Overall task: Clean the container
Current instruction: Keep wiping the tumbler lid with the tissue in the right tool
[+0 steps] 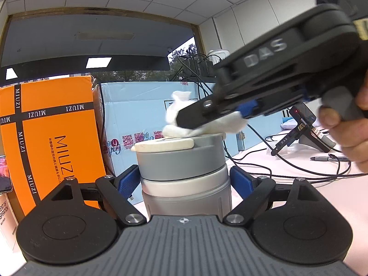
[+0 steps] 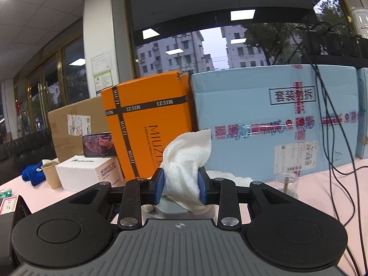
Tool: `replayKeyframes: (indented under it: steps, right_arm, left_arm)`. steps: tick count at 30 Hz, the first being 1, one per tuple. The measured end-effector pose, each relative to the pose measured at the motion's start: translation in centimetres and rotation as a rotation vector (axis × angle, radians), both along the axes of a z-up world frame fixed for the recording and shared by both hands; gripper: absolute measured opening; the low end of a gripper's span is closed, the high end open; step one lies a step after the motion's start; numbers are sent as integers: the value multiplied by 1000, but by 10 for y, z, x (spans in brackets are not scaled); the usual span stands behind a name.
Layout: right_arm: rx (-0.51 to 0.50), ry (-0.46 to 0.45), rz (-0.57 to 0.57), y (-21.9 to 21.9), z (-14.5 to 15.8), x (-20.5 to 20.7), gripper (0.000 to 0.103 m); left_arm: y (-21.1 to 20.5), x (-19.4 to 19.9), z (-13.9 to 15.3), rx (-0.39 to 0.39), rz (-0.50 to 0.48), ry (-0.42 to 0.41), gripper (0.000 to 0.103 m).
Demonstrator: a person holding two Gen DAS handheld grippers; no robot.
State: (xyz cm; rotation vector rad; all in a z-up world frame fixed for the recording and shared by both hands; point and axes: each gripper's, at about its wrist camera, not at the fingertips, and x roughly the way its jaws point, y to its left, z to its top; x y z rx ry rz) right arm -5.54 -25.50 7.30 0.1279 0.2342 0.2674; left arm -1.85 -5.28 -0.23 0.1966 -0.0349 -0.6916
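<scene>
"MIUZI" runs along the black bands of the orange box (image 1: 53,138) at frame left, "DAS" marks the right gripper (image 1: 184,120) at upper right, "MOMENT OF INSPIRATION" the white box (image 2: 92,172) at lower left, "套装" the blue carton (image 2: 264,124).

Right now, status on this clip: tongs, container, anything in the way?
Left tongs clamped on container. Right tongs shut on cloth, pressed on the lid. Nothing blocking the wipe.

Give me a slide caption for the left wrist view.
Left gripper steadies the grey container while the right gripper presses a white cloth onto its lid.
</scene>
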Motion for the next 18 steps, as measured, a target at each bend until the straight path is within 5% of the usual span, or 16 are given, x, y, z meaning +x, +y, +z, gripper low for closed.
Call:
replayKeyframes:
  steps: [11, 18]
  right_arm:
    - [51, -23, 88, 2, -5, -10, 29]
    - [-1, -36, 96, -8, -5, 11, 29]
  left_arm:
    - [2, 2, 0, -12, 3, 13, 83]
    - [-1, 3, -1, -3, 1, 5, 83]
